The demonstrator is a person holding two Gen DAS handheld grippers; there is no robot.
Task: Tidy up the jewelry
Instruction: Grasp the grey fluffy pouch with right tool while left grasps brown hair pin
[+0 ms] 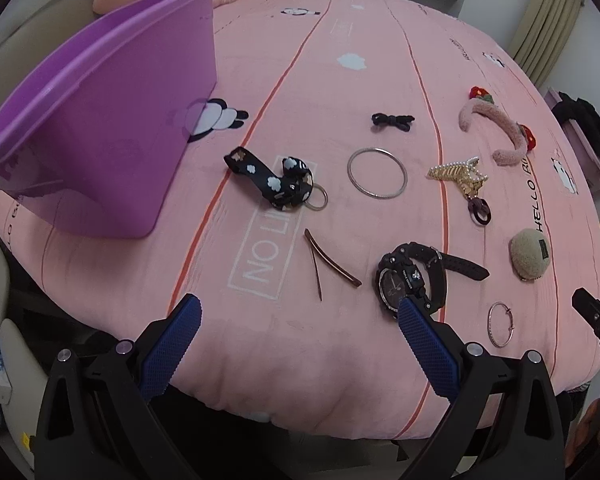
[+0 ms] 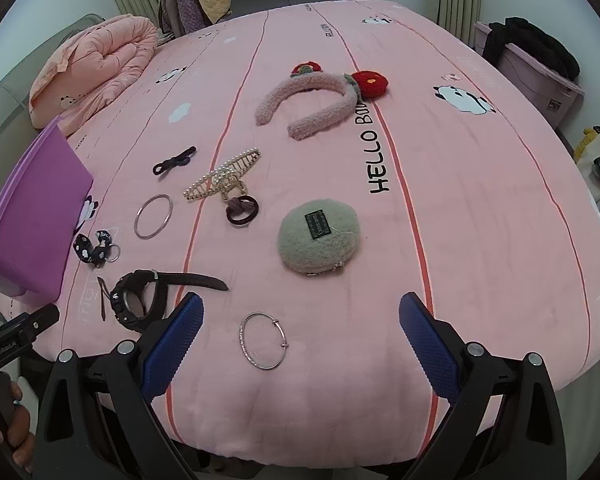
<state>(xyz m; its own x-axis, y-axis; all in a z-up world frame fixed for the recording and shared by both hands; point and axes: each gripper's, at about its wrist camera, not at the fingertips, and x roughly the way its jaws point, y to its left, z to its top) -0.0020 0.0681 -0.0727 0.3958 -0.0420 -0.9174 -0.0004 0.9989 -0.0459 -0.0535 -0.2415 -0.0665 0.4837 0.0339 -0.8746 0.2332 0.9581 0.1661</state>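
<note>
Jewelry lies spread on a pink bedsheet (image 1: 340,92). In the left wrist view I see a purple bin (image 1: 100,128) at the left, a black flowered strap (image 1: 276,180), a silver bangle (image 1: 377,173), a brown hair clip (image 1: 328,264), a black watch (image 1: 414,278), a thin bracelet (image 1: 500,324), a pearl claw clip (image 1: 460,174), a pink headband (image 1: 496,128) and a grey pouch (image 1: 531,253). My left gripper (image 1: 300,316) is open above the near edge. My right gripper (image 2: 300,316) is open, with the thin bracelet (image 2: 263,340) between its fingers and the pouch (image 2: 319,236) ahead.
A folded pink quilt (image 2: 96,68) lies at the far left of the bed. A lilac storage box with black clothing (image 2: 532,68) stands at the right. Curtains and a window are behind. A black bow clip (image 2: 175,160) and dark hair tie (image 2: 242,210) lie mid-bed.
</note>
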